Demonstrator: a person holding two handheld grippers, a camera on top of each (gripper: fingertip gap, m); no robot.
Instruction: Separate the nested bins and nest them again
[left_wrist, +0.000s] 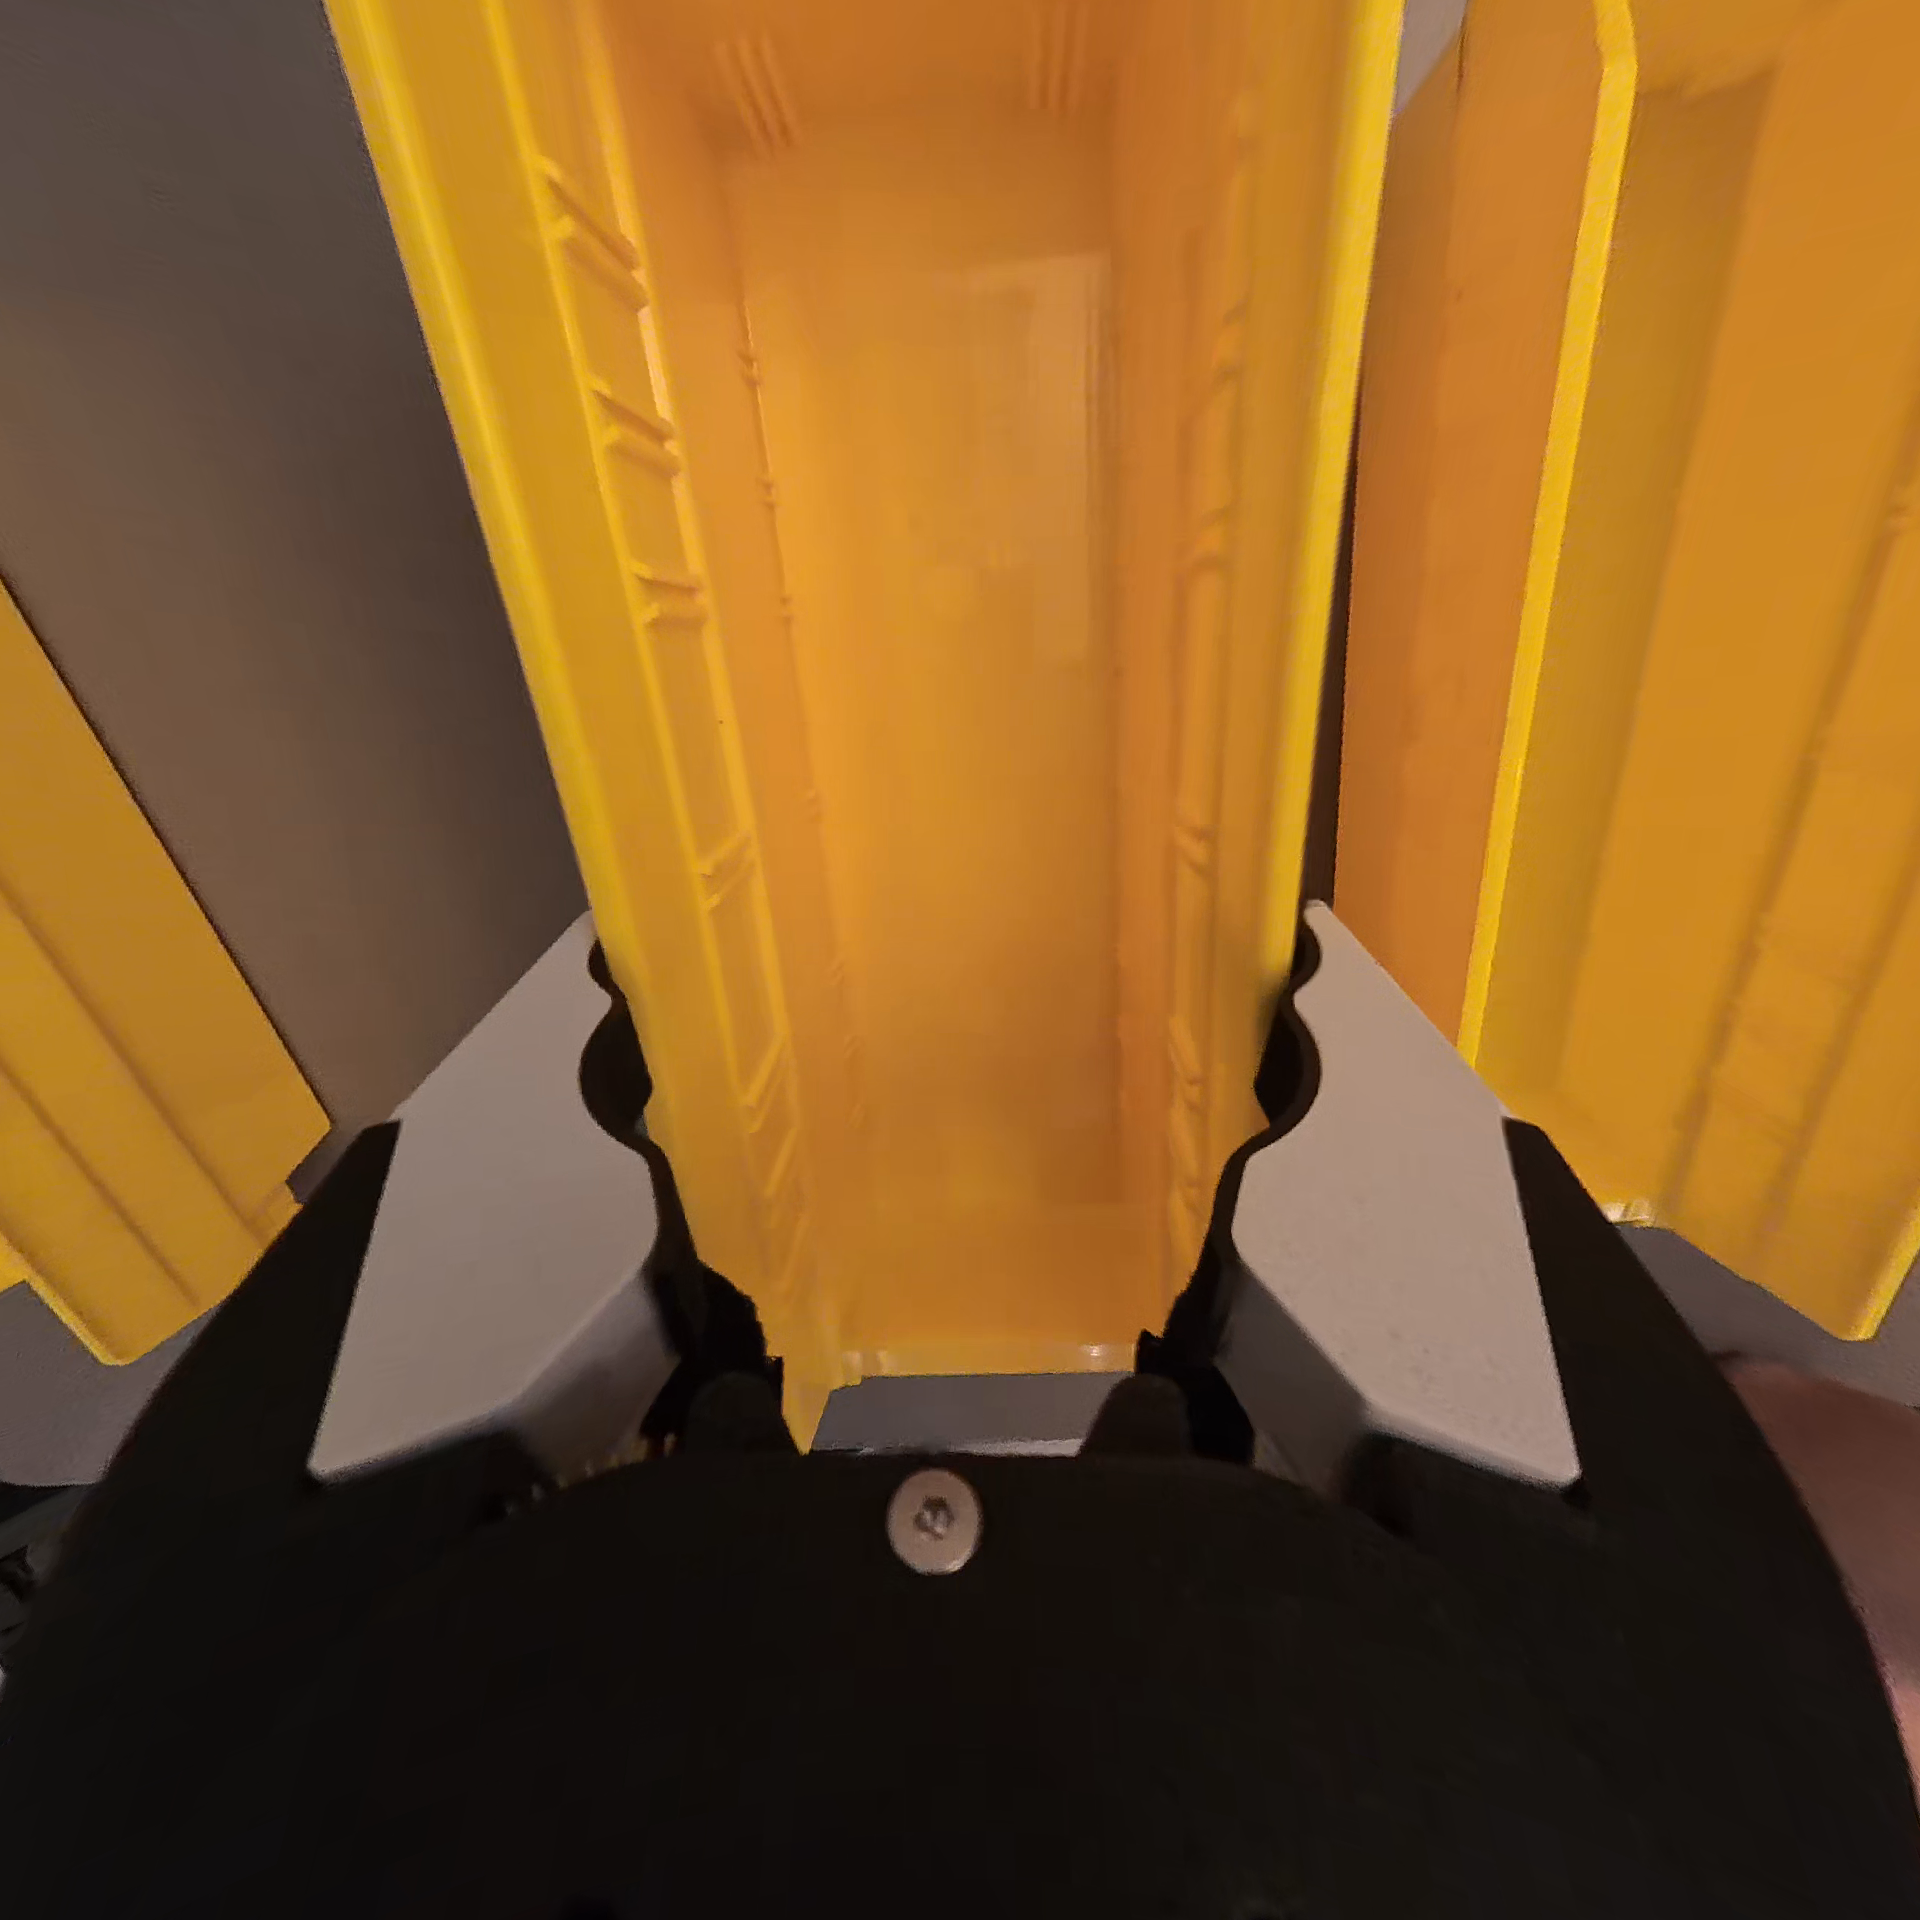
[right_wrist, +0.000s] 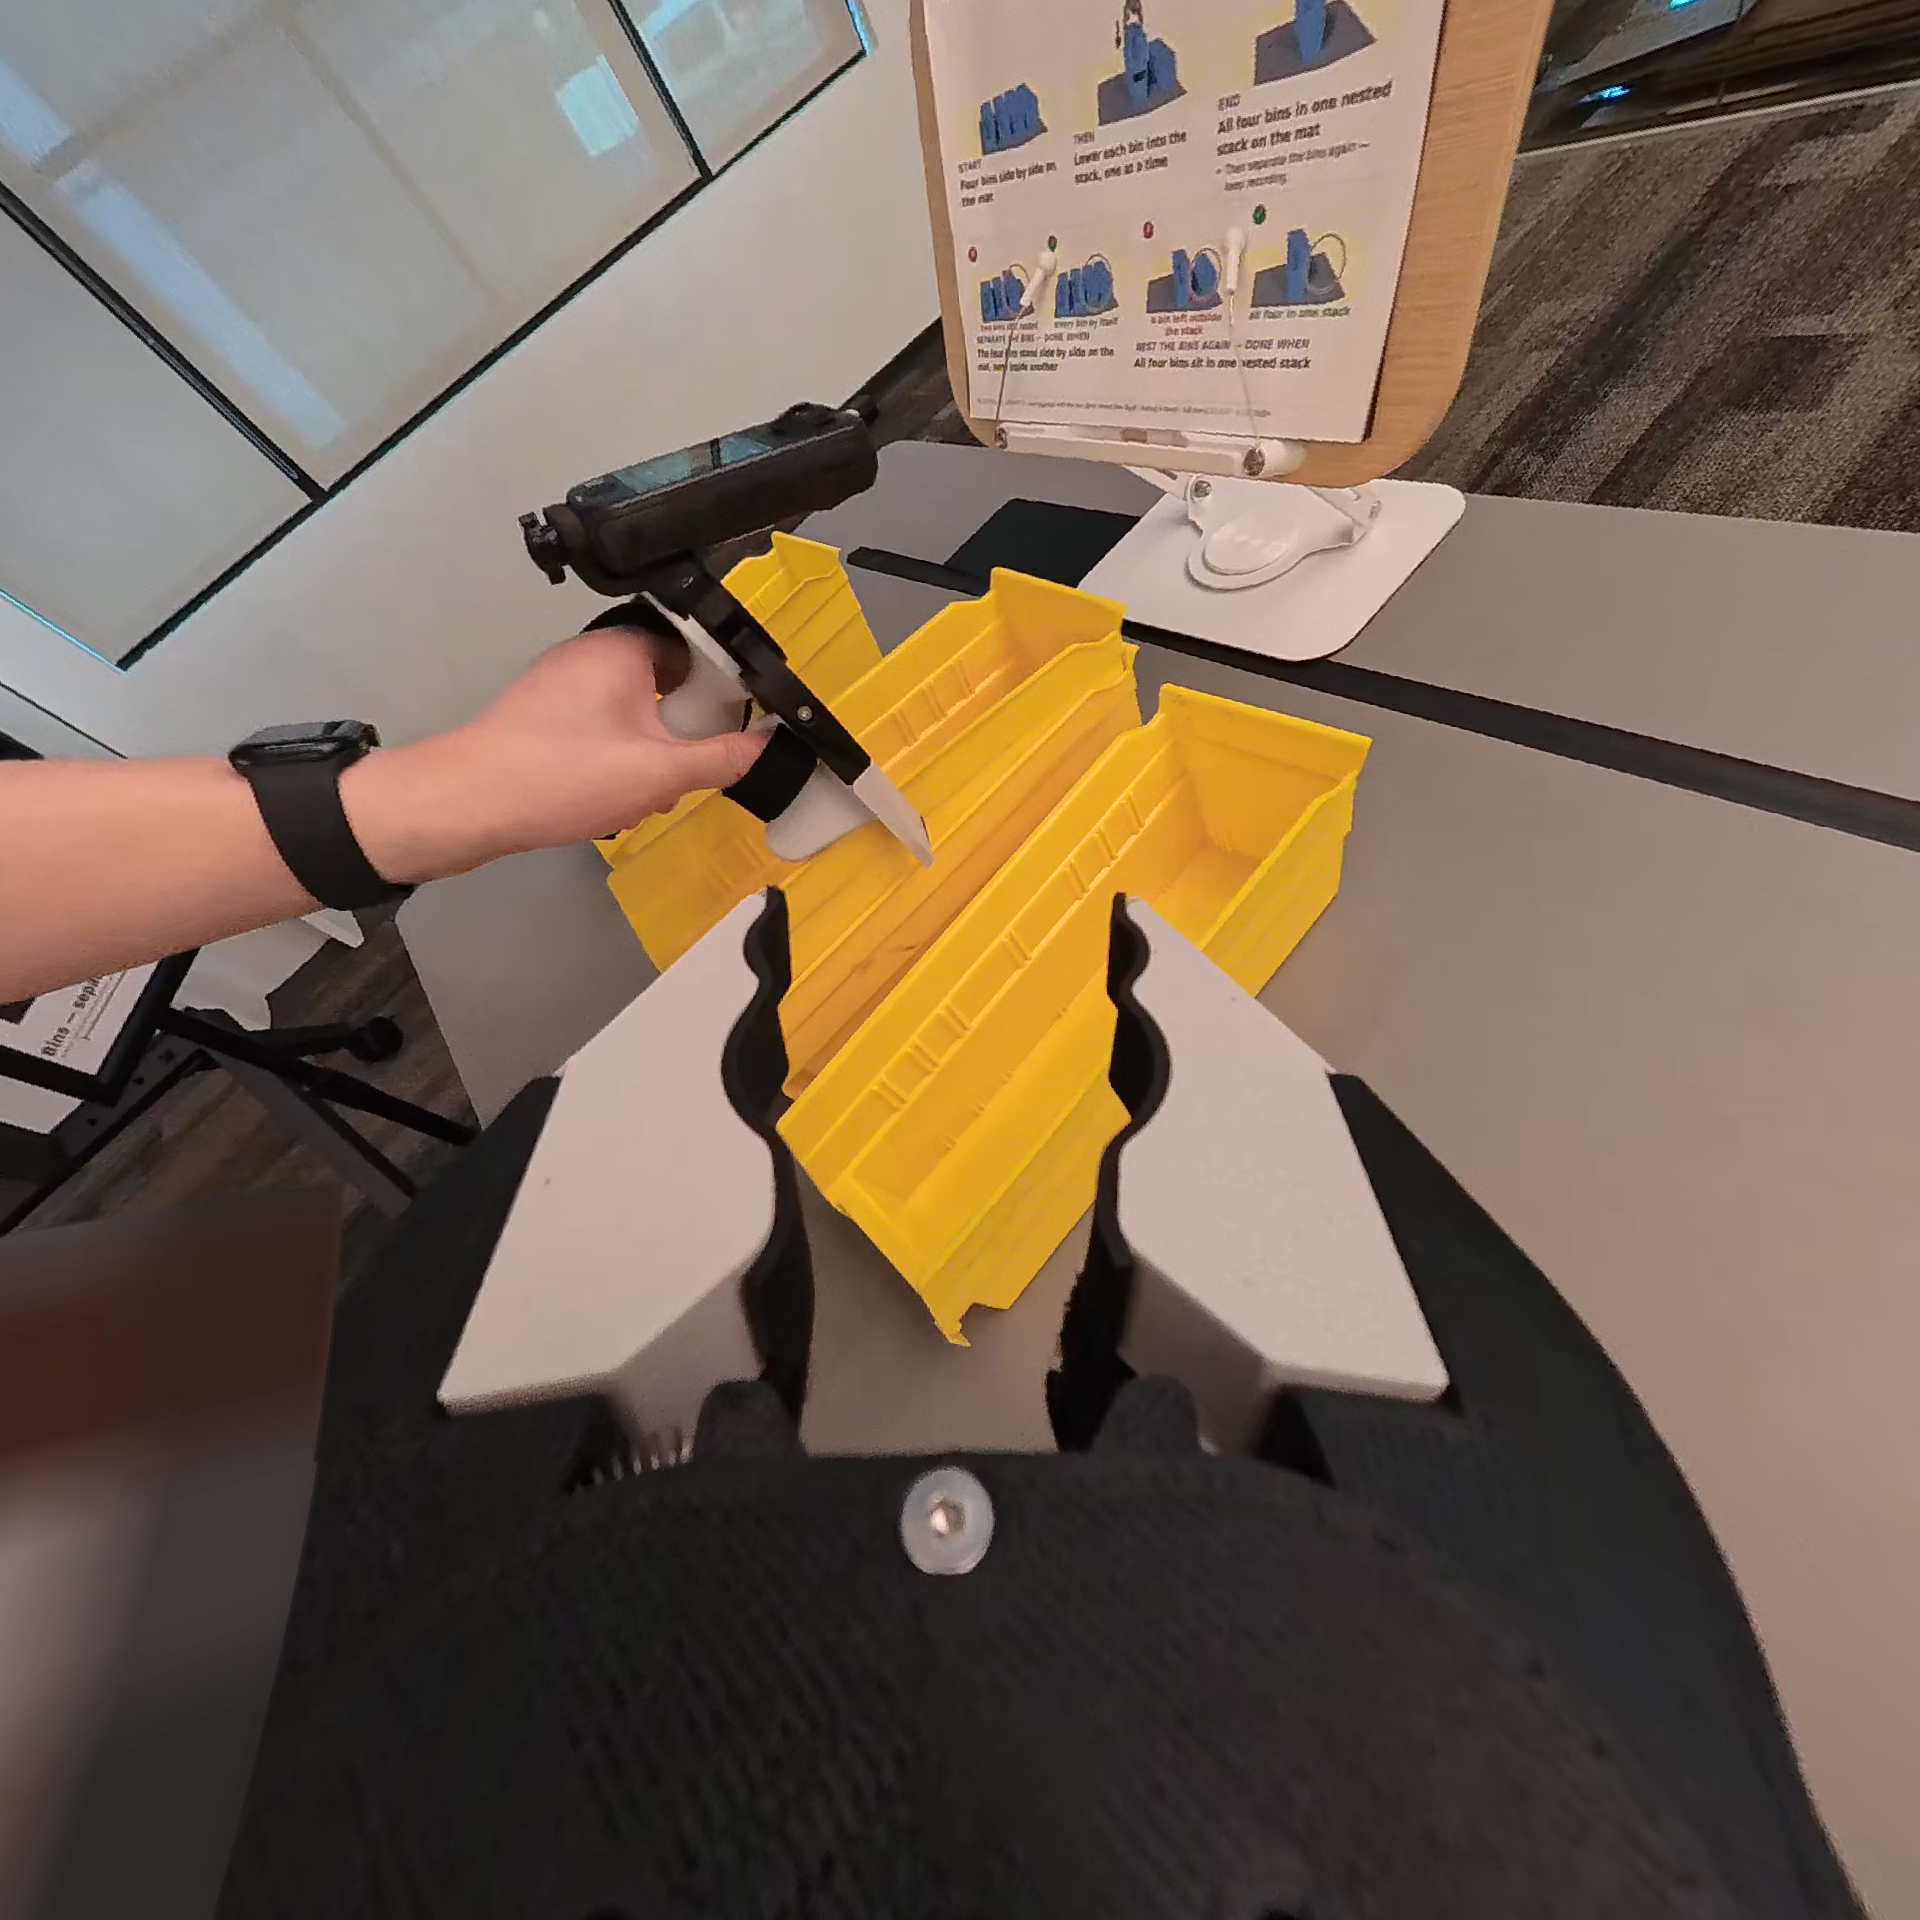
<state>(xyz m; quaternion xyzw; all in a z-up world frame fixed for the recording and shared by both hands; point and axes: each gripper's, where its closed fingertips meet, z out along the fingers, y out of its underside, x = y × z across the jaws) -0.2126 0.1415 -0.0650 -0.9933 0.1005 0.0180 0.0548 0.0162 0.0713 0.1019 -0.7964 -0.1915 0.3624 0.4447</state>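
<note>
I am straddling the middle bin (left_wrist: 966, 727) on the table (right_wrist: 1662, 1039) with my left gripper (left_wrist: 945, 977), its fingers spread about both long walls, seemingly touching. My right gripper (right_wrist: 940, 956) is hovering apart, empty. I should squeeze evenly, lifting straight.

Each gripper (right_wrist: 940, 997) has a black, grainy body with one silver hex screw (right_wrist: 947, 1519) at its centre, and two pale grey wedge fingers (right_wrist: 644, 1174) lined with black wavy pads. The left gripper (right_wrist: 831, 821) carries a dark oblong device (right_wrist: 717, 499) on top (screen-like face). The left hand (right_wrist: 582, 748) wears a black wristwatch (right_wrist: 312, 810).
</note>
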